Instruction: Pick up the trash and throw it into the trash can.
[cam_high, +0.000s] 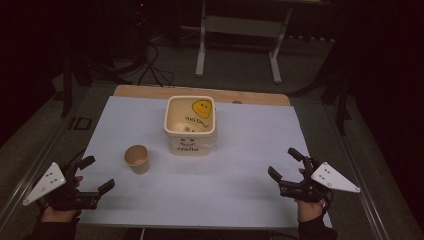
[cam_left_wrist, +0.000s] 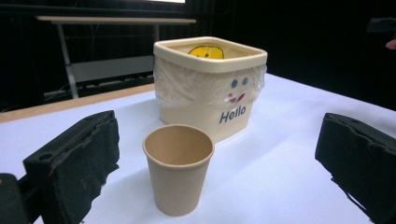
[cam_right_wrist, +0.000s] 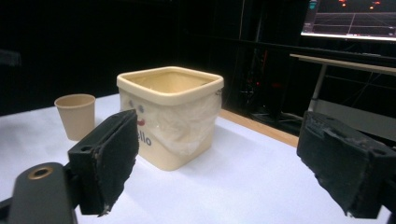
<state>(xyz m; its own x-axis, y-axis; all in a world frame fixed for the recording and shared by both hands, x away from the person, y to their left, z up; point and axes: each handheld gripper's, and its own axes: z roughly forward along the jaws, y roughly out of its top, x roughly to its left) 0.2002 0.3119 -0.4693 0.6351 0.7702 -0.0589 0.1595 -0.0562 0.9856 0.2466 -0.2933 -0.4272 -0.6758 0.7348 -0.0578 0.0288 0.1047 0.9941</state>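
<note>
A cream square bin (cam_high: 190, 125) with a plastic liner, a smiley face and the word "Hello" stands mid-table; it appears too as the bin (cam_left_wrist: 210, 84) and the bin (cam_right_wrist: 170, 114). A brown paper cup (cam_high: 136, 158) stands upright to its front left, seen close as the cup (cam_left_wrist: 178, 168) and far as the cup (cam_right_wrist: 75, 115). My left gripper (cam_high: 96, 174) rests open at the table's front left, its jaws wide on either side of the cup but short of it. My right gripper (cam_high: 285, 163) is open at the front right, holding nothing.
A light blue sheet (cam_high: 240, 165) covers the table, with a wooden strip (cam_high: 150, 91) along the far edge. Beyond stand a white desk frame (cam_high: 240, 30) and floor cables (cam_high: 155, 70). A lit monitor (cam_right_wrist: 350, 18) hangs at upper right in the right gripper view.
</note>
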